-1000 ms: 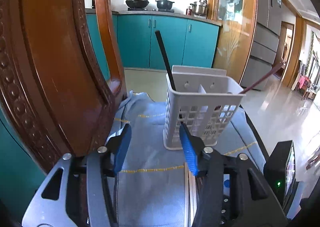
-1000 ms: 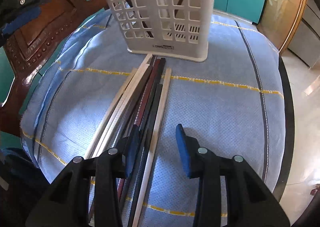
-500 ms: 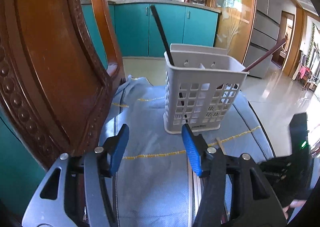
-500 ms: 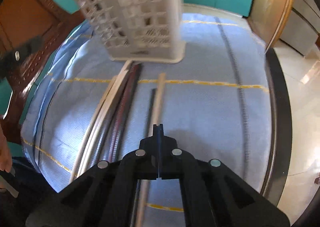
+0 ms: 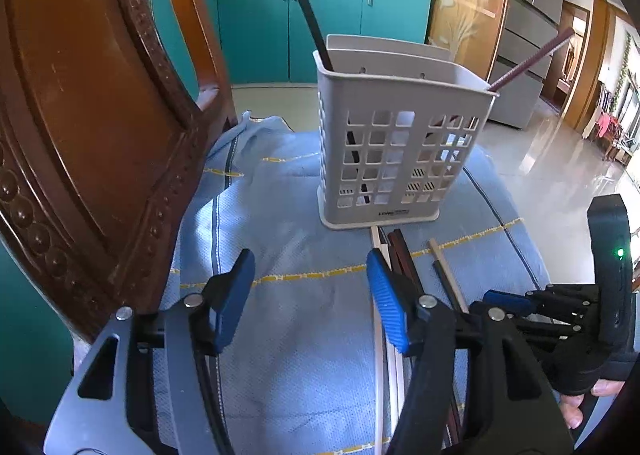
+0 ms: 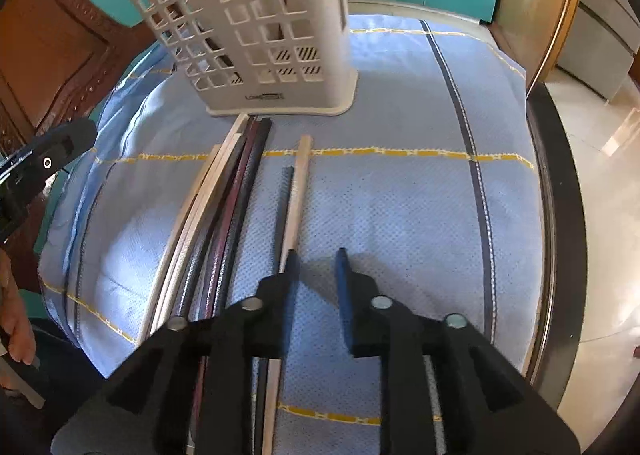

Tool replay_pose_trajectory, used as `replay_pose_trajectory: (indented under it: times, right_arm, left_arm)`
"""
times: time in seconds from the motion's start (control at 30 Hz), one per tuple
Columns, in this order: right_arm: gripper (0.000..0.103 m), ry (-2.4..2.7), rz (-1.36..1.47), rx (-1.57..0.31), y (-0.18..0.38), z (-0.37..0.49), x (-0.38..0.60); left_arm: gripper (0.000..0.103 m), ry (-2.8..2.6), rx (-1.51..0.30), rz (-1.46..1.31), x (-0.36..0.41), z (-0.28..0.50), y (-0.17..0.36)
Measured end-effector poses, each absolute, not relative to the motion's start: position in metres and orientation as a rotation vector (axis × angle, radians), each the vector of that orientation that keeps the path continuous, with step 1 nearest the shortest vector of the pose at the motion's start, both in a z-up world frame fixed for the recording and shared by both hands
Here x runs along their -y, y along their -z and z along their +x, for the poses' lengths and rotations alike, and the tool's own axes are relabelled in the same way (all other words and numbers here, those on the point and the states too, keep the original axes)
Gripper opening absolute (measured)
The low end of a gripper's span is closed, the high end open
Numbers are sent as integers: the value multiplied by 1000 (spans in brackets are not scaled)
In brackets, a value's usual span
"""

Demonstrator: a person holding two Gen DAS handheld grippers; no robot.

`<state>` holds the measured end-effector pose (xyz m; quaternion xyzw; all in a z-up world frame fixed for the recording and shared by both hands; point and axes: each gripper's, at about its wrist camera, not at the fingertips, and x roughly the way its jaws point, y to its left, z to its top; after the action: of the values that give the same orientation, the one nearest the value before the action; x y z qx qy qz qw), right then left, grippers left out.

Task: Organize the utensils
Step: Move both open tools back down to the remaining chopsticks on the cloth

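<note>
Both hand-held grippers (image 5: 310, 295) (image 6: 316, 267) parted (seemingly empty), above chopsticks (image 6: 236, 191).

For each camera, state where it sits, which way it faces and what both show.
Left wrist: rides the left claw, jaws open, facing the basket and kitchen; right claw at right.
Right wrist: rides the right claw, jaws just reopened, empty, looking down at chopsticks; a hand at left.
Shared: basket, chopsticks, blue cloth.
</note>
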<state>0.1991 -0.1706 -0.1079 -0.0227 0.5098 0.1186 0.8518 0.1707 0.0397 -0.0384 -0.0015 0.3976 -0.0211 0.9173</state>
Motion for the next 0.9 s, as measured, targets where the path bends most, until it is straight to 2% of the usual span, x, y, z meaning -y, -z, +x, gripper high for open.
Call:
replay_pose_trajectory:
  times: [0.13, 0.3, 0.43, 0.5, 0.67, 0.77, 0.9]
  right_arm:
    - [31, -244, -94, -1052, 109, 195, 163]
    - [30, -236, -124, -1037, 111, 192, 159]
    - [6, -205, -141, -1034, 112, 196, 161]
    - [4, -198, -124, -1042, 111, 198, 166]
    - [4, -189, -55, -1030, 104, 200, 182]
    - [7, -267, 44, -1042, 100, 198, 188]
    - [13, -300, 25, -1050, 101, 198, 178]
  left_arm:
    - [61, 45, -830, 2, -39, 171, 42]
    - [62, 46, -844, 7, -37, 170, 46]
    - [62, 46, -854, 21, -35, 170, 49]
    - [62, 44, -862, 24, -35, 170, 52]
    - [62, 43, -904, 22, -38, 172, 60]
    - [62, 63, -959, -10, -41, 175, 69]
    - [51, 111, -1022, -52, -40, 179, 81]
